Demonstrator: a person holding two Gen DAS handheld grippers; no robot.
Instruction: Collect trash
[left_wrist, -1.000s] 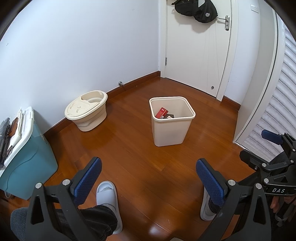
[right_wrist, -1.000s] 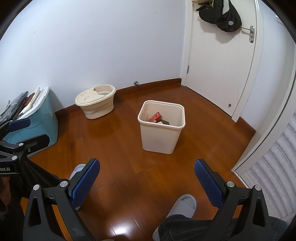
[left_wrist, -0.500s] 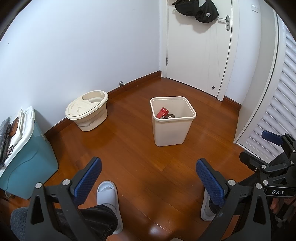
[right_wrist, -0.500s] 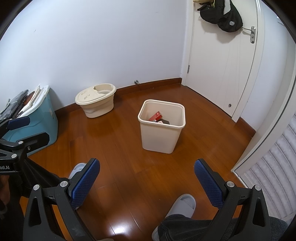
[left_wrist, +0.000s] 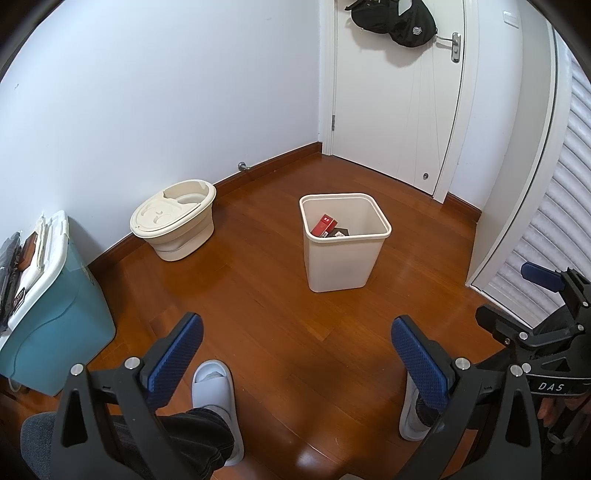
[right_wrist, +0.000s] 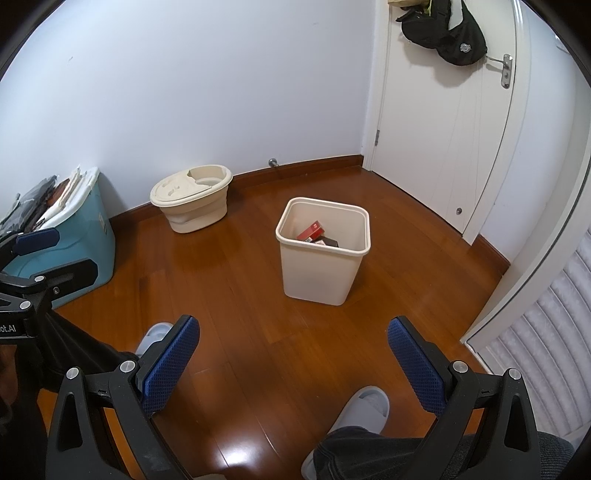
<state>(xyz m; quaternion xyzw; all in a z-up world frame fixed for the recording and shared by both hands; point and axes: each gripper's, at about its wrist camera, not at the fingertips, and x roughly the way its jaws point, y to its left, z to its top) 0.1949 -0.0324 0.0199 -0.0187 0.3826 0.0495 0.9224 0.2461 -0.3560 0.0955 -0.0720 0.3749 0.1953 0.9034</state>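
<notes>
Polished reddish-brown wooden flooring (left_wrist: 266, 295) fills a small room with pale walls and a closed white door (left_wrist: 399, 110). Near the middle of the boards stands the cream square plastic waste bin (left_wrist: 345, 242), upright and well apart from both grippers; a red carton (left_wrist: 324, 225) and a dark packet (right_wrist: 327, 242) lie inside it. No loose trash shows on the visible floor.

Compared with a second ago, almost nothing has changed: the bin sits a touch lower in both views, so the person seems merely to hover. The left gripper (left_wrist: 295, 343) has its blue-padded jaws wide apart and empty, and the right gripper (right_wrist: 293, 343) is likewise spread with nothing between its pads. That stillness suggests the collecting is finished or paused.

Against the wall rest a cream oval lidded tub (left_wrist: 173, 219) and a teal storage box with a white lid (left_wrist: 51, 314).
</notes>
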